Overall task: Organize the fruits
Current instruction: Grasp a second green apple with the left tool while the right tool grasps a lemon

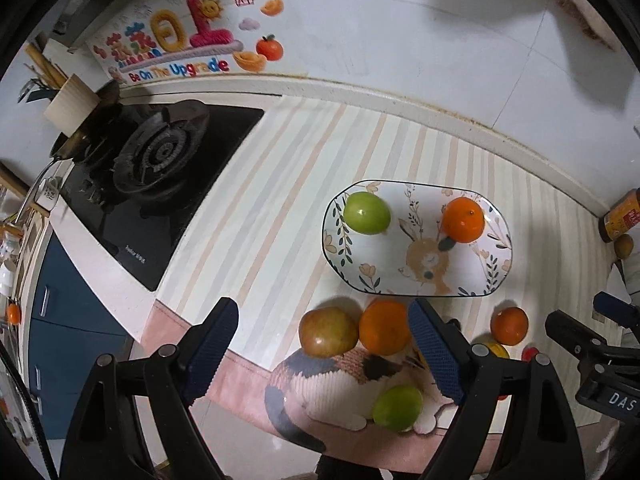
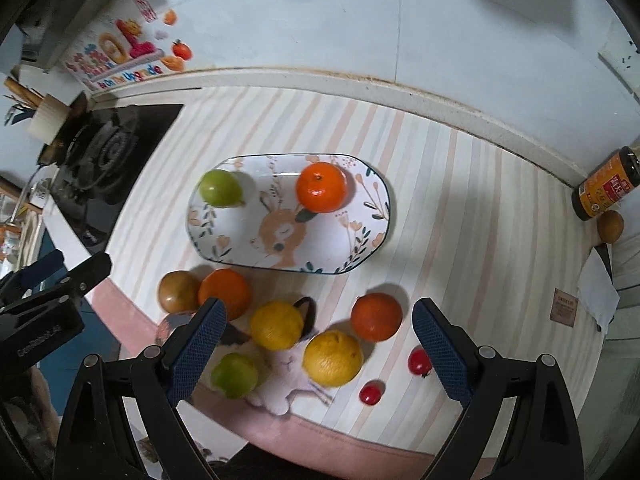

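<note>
White tiles back the table [image 2: 460, 208], whose striped mat ends at a gas stove [image 1: 160, 160] on the left. Far back sits the plate [image 2: 224, 232] with a green fruit [image 2: 220, 188] and an orange [image 2: 321, 187]. Near fruits crowd together: the left tongs [image 1: 324, 354] partly hide an orange [image 1: 382, 326], and the right tongs [image 2: 320, 350] cut off a green fruit [image 2: 234, 375]. Both tongs gape wide, gripping nothing. Two cherry tomatoes [image 2: 420, 361] lie at right.
</note>
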The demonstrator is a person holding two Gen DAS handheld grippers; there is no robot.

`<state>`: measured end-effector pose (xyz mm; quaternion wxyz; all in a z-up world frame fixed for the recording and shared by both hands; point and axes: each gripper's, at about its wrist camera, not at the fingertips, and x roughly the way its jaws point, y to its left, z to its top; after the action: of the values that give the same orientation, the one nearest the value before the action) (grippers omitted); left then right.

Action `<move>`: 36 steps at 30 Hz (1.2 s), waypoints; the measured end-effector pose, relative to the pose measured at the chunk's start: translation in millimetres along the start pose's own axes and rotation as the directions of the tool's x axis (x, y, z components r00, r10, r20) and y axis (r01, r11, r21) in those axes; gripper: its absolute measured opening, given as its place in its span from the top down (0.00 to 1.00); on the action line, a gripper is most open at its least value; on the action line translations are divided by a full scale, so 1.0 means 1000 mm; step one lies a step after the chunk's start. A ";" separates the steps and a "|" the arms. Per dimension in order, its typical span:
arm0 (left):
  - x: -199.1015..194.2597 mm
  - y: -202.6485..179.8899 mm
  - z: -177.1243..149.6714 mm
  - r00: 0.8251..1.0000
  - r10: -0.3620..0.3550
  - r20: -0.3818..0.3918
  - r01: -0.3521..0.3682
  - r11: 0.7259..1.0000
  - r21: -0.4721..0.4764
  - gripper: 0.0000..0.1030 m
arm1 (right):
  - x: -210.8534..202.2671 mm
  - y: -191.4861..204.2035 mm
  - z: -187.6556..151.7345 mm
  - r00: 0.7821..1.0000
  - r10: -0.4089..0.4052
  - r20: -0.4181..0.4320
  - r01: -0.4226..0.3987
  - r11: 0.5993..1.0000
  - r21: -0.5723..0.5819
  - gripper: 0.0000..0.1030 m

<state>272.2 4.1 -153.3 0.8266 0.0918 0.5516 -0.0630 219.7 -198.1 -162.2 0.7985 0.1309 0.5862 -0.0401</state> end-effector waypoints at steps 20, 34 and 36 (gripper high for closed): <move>0.011 -0.015 -0.052 0.998 -0.022 -0.061 0.023 1.000 0.015 0.16 | 0.054 -0.027 -0.051 0.986 0.074 -0.149 -0.059 0.993 0.099 0.07; 0.096 -0.065 -0.104 0.962 -0.035 -0.270 0.090 0.977 0.193 0.16 | 0.160 -0.049 -0.078 0.930 0.205 -0.305 -0.117 0.952 0.282 0.36; 0.103 -0.076 -0.106 0.957 -0.035 -0.287 0.105 0.966 0.235 0.16 | 0.155 -0.048 -0.083 0.930 0.192 -0.314 -0.116 0.963 0.244 0.36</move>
<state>200.6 -46.5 -294.2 0.7193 0.1825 0.6540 -0.1472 180.7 -209.1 -339.7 0.6685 0.2695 0.6929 -0.0191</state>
